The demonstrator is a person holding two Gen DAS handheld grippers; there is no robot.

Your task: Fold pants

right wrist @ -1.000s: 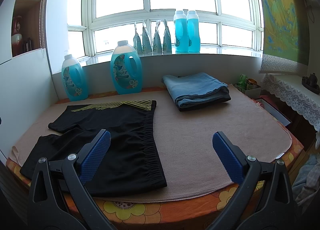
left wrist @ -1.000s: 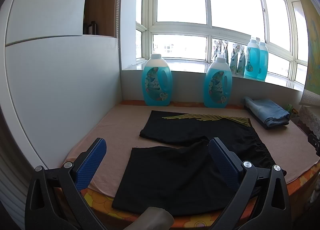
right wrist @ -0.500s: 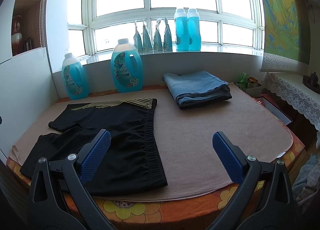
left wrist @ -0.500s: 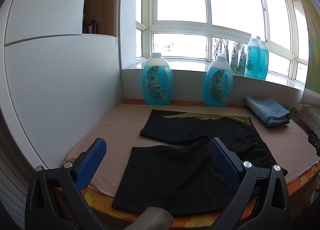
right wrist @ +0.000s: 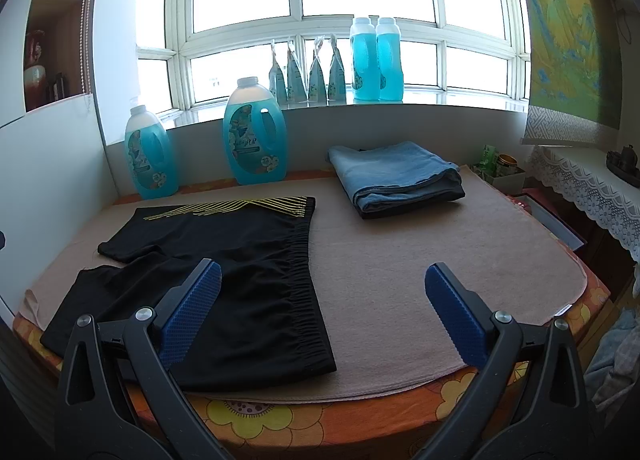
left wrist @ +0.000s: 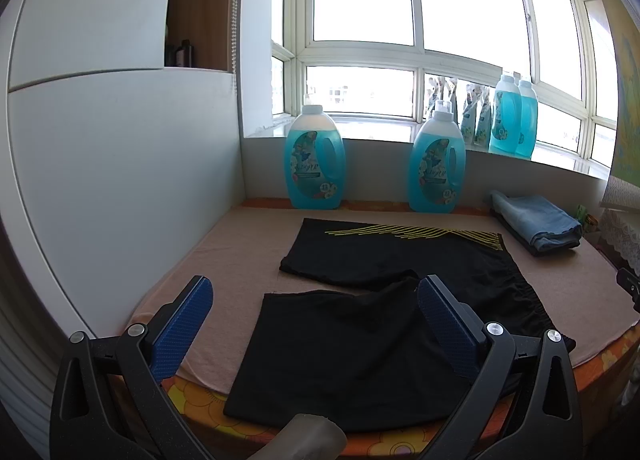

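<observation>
Item count: one pair of black shorts (right wrist: 224,260), one folded stack of denim (right wrist: 396,176), two large blue detergent jugs (right wrist: 256,148) on the table, two tall blue bottles (right wrist: 376,56) and four refill pouches (right wrist: 308,76) on the windowsill.

The black shorts lie flat and unfolded on the beige cloth (right wrist: 420,268), with the elastic waistband toward the table centre and the two legs toward the white side panel (left wrist: 120,180).

Left gripper (left wrist: 316,304): jaws spread wide, holding nothing, raised over the near leg; the shorts show between its fingers. Right gripper (right wrist: 324,284): jaws spread wide, holding nothing, raised over the waistband edge; its left finger (right wrist: 192,304) overlaps the shorts in view, while its right finger overlaps bare cloth.

Compared with the frames one second ago, both grippers and all items are in practically unchanged positions.
</observation>
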